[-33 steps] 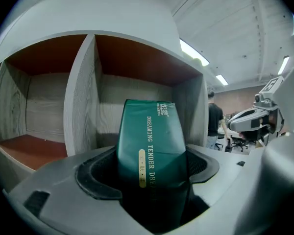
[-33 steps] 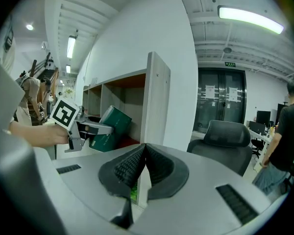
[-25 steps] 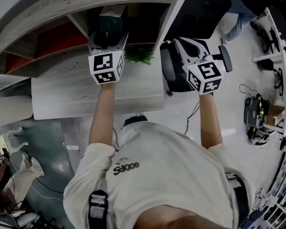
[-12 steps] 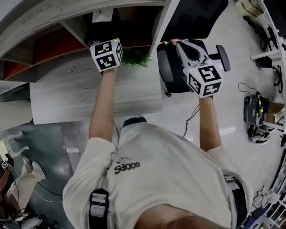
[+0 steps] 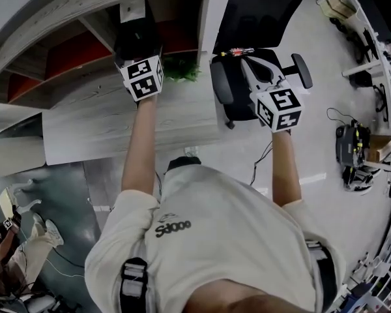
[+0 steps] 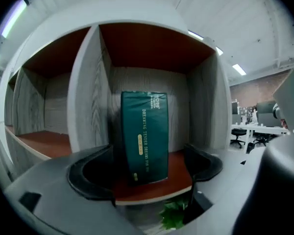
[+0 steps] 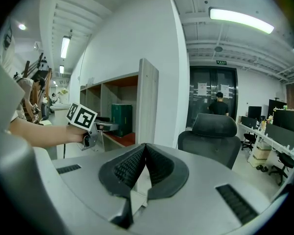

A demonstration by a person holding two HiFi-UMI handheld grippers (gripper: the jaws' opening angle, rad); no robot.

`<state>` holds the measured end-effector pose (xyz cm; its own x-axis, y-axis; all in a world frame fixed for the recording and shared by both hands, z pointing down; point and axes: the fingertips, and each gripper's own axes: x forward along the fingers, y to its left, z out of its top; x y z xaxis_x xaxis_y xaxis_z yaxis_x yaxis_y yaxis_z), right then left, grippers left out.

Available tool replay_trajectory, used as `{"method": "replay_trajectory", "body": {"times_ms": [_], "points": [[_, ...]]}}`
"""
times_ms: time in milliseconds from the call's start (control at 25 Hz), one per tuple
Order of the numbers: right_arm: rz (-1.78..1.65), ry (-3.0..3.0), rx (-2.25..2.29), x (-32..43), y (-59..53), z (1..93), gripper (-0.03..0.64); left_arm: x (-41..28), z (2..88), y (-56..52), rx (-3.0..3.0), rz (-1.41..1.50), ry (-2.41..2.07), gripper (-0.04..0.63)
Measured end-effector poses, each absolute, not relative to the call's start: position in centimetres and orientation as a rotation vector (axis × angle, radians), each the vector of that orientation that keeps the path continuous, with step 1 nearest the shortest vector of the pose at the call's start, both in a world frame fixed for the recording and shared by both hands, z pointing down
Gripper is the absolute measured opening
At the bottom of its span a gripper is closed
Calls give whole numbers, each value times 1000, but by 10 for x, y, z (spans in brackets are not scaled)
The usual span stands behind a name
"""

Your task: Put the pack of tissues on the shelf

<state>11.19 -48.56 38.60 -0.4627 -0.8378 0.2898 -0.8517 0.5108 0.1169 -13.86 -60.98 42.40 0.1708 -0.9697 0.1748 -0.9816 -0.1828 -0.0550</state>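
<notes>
- Left gripper view: pack of tissues stands upright on end on the red-brown board of the shelf. It is in the end compartment, between the grey divider and the shelf's end panel.
- Left gripper: jaws have just been opening and now stand wide. The pack is between them. The right pad is clear of it, with bare board showing in the gap. The left side is in shadow, so I can't tell if it touches.
- Green plant shows just below the shelf board's front edge.
- Right gripper view: right gripper has its jaws pressed together with nothing between them. It is outside the shelf, past the end panel.
- Black office chair stands beside the shelf's end panel, in front of the right gripper.
- Head view: the left gripper reaches into the shelf opening, and the right one is held off the shelf's right end, over the chair.
</notes>
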Motion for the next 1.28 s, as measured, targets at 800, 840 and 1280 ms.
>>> {"method": "replay_trajectory", "body": {"times_ms": [800,840,1280], "points": [[-175,-2551,1387,135,-220,326,5,-115,382,-260,2589,455,-1776,18],[-190,-2554,1378,134,-208,321,5,-113,378,-244,2598,453,-1772,18],[-312,-2617,1340,113,-129,282,5,-112,337,-126,2695,424,-1769,18]]}}
